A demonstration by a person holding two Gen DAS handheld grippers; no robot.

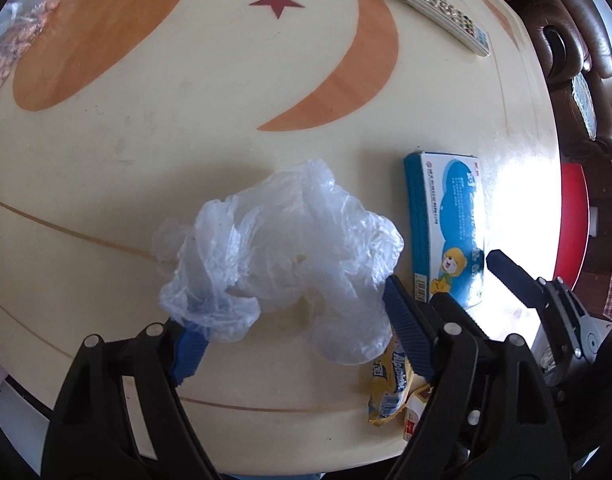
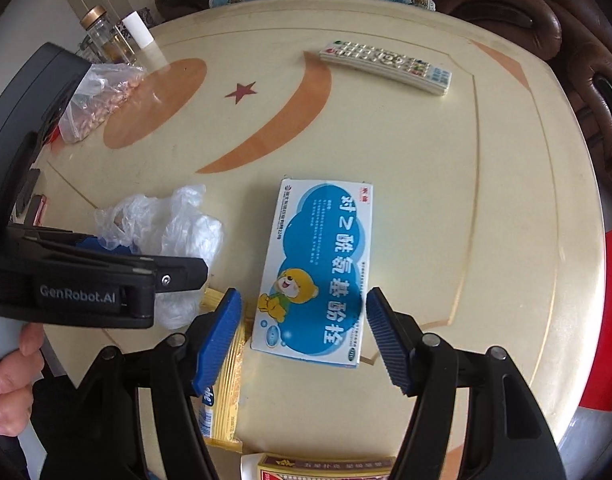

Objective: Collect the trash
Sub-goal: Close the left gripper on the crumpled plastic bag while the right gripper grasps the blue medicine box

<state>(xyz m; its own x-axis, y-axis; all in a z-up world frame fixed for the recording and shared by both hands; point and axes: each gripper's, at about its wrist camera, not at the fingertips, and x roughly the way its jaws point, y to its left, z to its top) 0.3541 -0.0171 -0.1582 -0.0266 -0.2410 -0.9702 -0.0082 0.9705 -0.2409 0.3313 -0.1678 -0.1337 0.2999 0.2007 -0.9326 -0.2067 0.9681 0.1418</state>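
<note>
The left gripper [image 1: 293, 312] hangs steeply over the crumpled clear plastic bag [image 1: 281, 236], its jaws spread to either side of the heap. One blue pad is half buried under a fold of film, but nothing is pinched yet. To do this grasp well, it looks wise to sink until the pads bracket the thickest bunch in the middle, then close slowly, since thin film slides out of a shallow bite. The bag is translucent, wrinkled and puffy, and probably almost weightless; it lies on the cream desk [image 1: 145, 140], near its front edge. Its right lobe overlaps a yellow snack wrapper [image 1: 388, 392], so a careless grab could drag that along.

Further right, the right gripper [image 2: 303, 336] hovers with jaws spread across the near end of the blue-and-white medicine box [image 2: 320, 264], not touching it. The box lies flat, label up, showing a cartoon bear, just beside the bag. Closing squarely on its long sides should keep it from twisting. A remote control [image 2: 386, 66] sits well apart, towards the far side.
</note>
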